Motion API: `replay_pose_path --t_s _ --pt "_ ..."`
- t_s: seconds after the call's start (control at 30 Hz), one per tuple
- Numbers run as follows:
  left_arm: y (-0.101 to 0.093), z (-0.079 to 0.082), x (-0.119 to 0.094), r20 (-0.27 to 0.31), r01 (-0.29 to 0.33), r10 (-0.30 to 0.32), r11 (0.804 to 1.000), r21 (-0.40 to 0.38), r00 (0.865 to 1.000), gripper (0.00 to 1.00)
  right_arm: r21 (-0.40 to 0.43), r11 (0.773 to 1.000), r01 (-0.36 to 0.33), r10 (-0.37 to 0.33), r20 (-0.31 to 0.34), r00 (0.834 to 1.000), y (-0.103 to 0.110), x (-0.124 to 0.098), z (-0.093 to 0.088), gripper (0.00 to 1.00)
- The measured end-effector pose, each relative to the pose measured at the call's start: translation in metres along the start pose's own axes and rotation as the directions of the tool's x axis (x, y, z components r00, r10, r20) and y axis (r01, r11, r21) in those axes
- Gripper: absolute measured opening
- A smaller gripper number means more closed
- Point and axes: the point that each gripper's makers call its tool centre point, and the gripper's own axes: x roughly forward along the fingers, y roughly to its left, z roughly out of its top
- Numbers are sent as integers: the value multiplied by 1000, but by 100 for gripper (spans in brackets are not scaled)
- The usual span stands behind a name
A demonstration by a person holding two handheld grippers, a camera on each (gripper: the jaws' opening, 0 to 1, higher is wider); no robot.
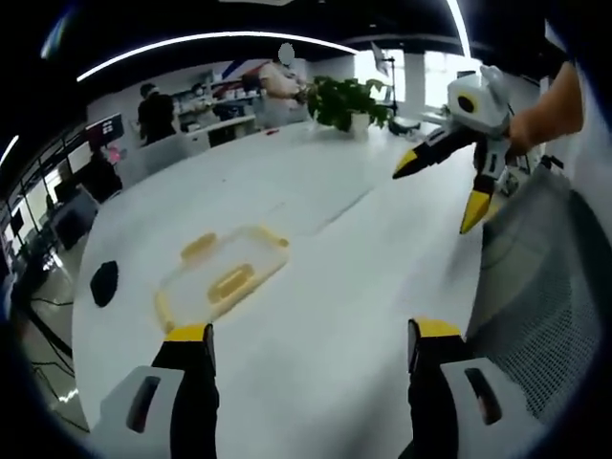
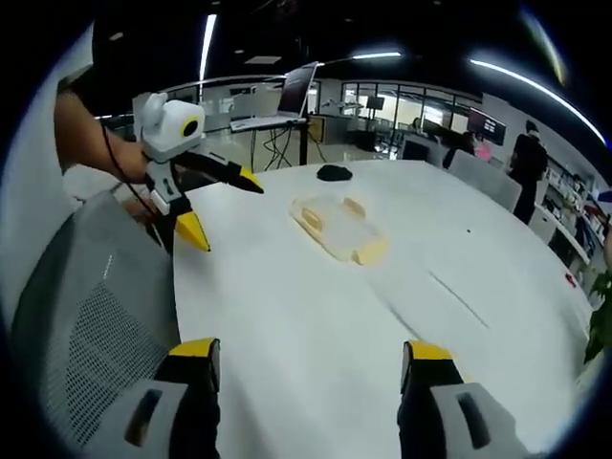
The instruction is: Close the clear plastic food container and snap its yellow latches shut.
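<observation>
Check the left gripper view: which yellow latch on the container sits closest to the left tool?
The latch on the container's near long side, facing the left tool. The other visible latch sits on the far side, toward the table centre.

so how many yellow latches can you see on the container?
3 in the left gripper view, on the clear container: one at its far end, one across the middle, one at the right corner. More may be hidden at this angle.
</observation>
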Motion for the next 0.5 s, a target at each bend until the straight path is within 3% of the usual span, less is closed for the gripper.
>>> replay_pose_path --t_s 0.5 --pt "21 -7 15 -44 42 -40 998 52 998 79 -85 994 -75 73 -21 997 -17 30 17 72"
